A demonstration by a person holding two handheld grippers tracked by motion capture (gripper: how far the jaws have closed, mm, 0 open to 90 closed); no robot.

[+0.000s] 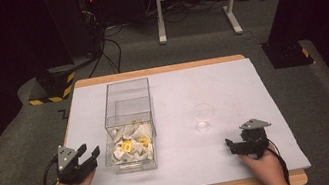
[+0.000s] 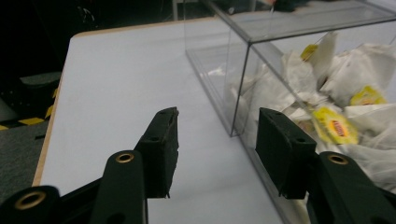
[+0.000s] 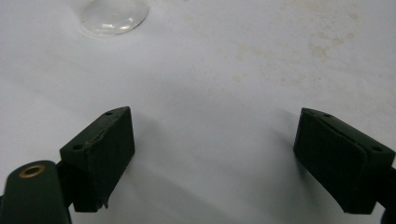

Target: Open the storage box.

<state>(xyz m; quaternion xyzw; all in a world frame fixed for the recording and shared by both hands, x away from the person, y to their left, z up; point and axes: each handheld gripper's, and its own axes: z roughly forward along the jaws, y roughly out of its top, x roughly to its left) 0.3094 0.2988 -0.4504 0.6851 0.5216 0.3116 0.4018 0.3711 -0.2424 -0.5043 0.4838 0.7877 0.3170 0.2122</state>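
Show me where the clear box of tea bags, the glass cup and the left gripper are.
clear box (image 1: 124, 91), high view, far top rim.
glass cup (image 1: 204, 116), high view, its side wall.
left gripper (image 1: 91, 154), high view, between its fingertips.

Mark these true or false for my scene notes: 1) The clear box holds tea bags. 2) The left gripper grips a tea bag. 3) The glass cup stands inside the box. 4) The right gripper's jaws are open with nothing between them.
1) True: the clear box holds white tea bags with yellow tags.
2) False: the left gripper is open, beside the box's near corner, holding nothing.
3) False: the glass cup stands on the table, right of the box.
4) True: the right gripper is open over bare table.
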